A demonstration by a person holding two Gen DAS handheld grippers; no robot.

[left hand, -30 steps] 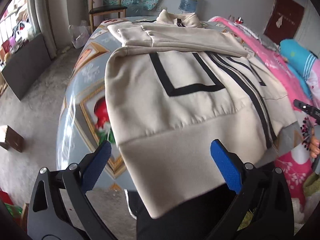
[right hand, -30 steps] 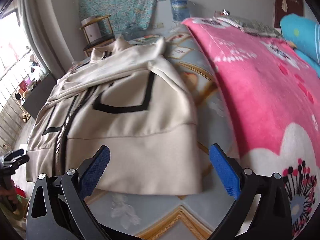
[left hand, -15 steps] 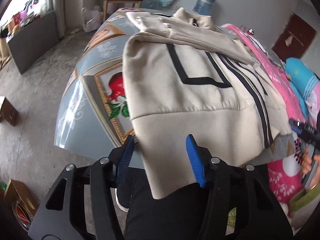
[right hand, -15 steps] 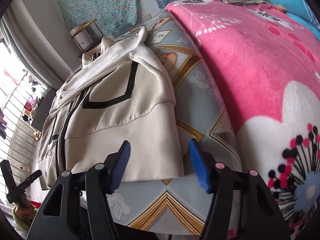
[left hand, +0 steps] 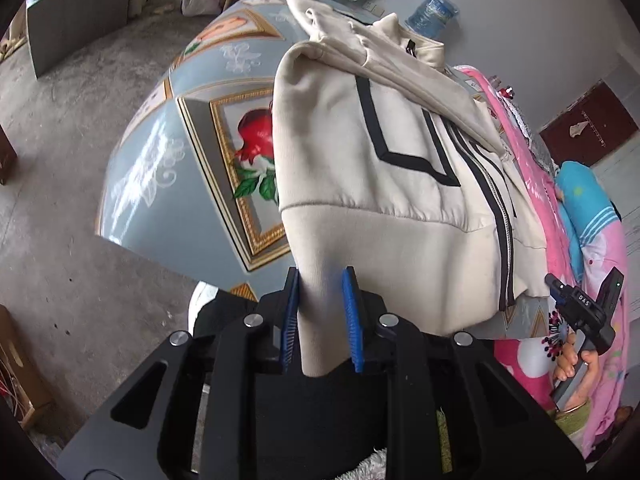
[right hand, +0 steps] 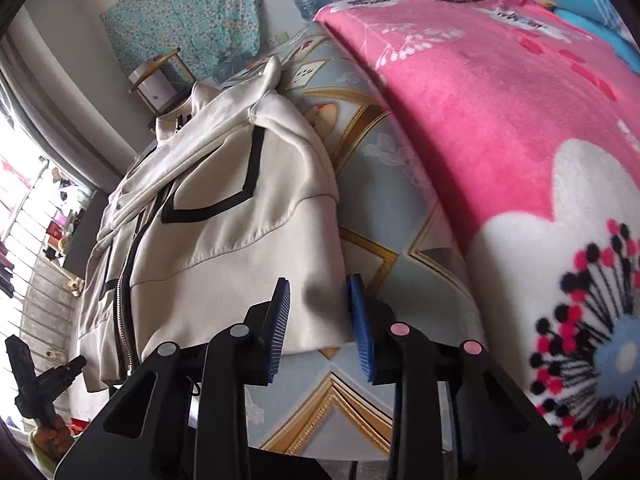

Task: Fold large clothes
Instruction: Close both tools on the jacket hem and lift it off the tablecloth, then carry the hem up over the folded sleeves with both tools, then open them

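Note:
A cream zip-up jacket (left hand: 400, 184) with black stripes lies flat on the blue-grey patterned bed sheet (left hand: 160, 200), its sleeves folded across the chest. My left gripper (left hand: 322, 312) is at the near left hem corner, which hangs off the bed edge. Its jaws are closing and the blue pads (left hand: 294, 312) press the ribbed hem between them. In the right wrist view the jacket (right hand: 240, 248) shows its other hem corner. My right gripper (right hand: 320, 320) straddles that corner with jaws closing, and the pads (right hand: 360, 320) touch the bunched fabric on both sides.
A pink floral blanket (right hand: 500, 120) covers the bed to the right of the jacket, with a blue pillow (left hand: 588, 200) beyond. A water bottle (left hand: 434, 14) and a wooden chair (right hand: 160, 76) stand by the far wall. Bare concrete floor (left hand: 60, 120) lies left of the bed.
Both grippers came down onto the jacket's near hem corners and rolled. Their jaws went from wide apart to narrow, now closed around the hem fabric.

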